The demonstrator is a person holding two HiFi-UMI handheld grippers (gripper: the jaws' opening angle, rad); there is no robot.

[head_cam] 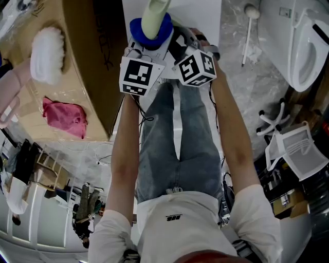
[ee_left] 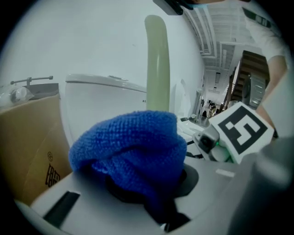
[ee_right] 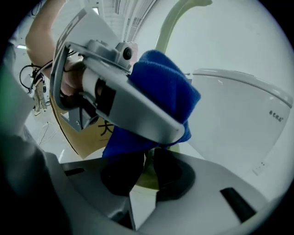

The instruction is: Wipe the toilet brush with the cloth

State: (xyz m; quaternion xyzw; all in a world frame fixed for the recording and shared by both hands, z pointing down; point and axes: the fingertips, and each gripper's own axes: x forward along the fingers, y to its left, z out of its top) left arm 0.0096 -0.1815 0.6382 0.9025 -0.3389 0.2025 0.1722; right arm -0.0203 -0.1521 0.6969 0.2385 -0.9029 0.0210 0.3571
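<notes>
The toilet brush's pale green handle (ee_left: 157,64) stands upright in front of a white toilet (ee_left: 101,98). A blue cloth (ee_left: 133,151) is bunched round the handle, and my left gripper (ee_left: 149,186) is shut on the cloth, its pads hidden under the folds. In the right gripper view the cloth (ee_right: 167,89) and the left gripper's grey body (ee_right: 124,103) sit just above my right gripper (ee_right: 148,167), which is shut on the green handle (ee_right: 146,176) lower down. The head view shows both grippers side by side at the top, with the cloth (head_cam: 150,32) round the handle (head_cam: 155,14). The brush head is hidden.
A cardboard box (head_cam: 85,56) lies left, with a white fluffy thing (head_cam: 47,54) and a pink cloth (head_cam: 64,118) on it. Another toilet (head_cam: 303,46), a white slatted stand (head_cam: 298,149) and a long-handled tool (head_cam: 249,28) are to the right.
</notes>
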